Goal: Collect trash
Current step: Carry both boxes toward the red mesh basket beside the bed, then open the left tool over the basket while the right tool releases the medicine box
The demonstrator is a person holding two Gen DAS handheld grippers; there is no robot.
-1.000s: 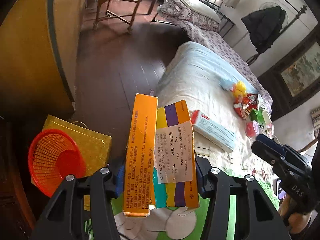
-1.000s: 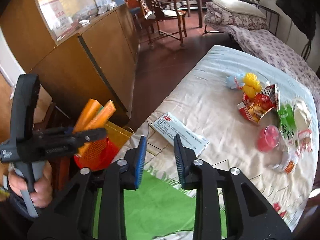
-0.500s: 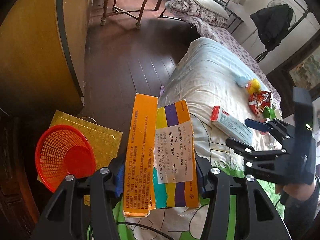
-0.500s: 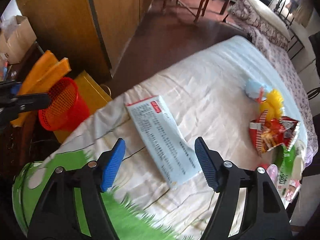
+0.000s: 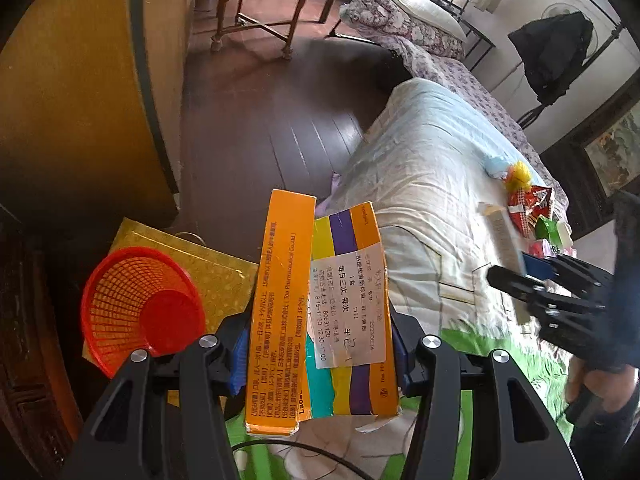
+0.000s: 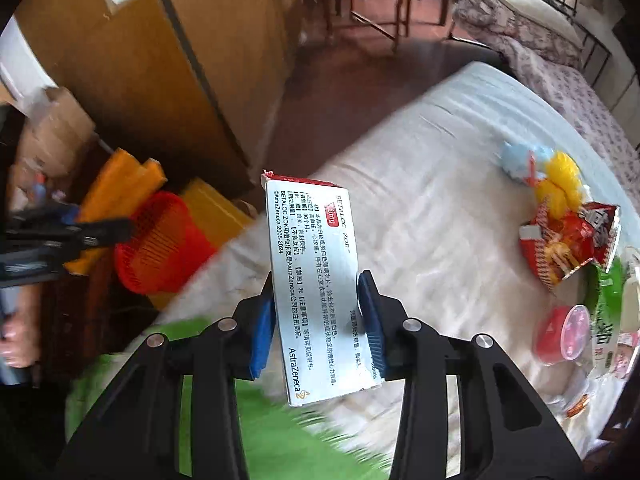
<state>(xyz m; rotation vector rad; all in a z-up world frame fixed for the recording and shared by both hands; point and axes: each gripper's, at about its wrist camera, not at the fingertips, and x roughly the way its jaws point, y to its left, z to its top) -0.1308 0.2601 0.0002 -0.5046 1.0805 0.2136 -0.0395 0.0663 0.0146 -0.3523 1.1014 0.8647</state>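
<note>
Just bed edge [image 5: 360, 168] beside floor [image 5: 256, 120]

A bed [image 6: 420, 208] with a pale quilt carries a cluster of litter near its far side: a blue and yellow bundle [image 6: 540, 168], a red snack bag [image 6: 568, 240], a red cup [image 6: 564, 334] and a green packet [image 6: 608, 300]. On the dark wooden floor [image 5: 260, 120] beside it stand a red mesh basket [image 5: 140, 308] and a gold bag [image 5: 212, 264].

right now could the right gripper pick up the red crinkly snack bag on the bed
Probably not yet: the right gripper is closing its jaws on a white medicine box, so it is occupied. The red snack bag itself lies uncovered on the bed.
</note>
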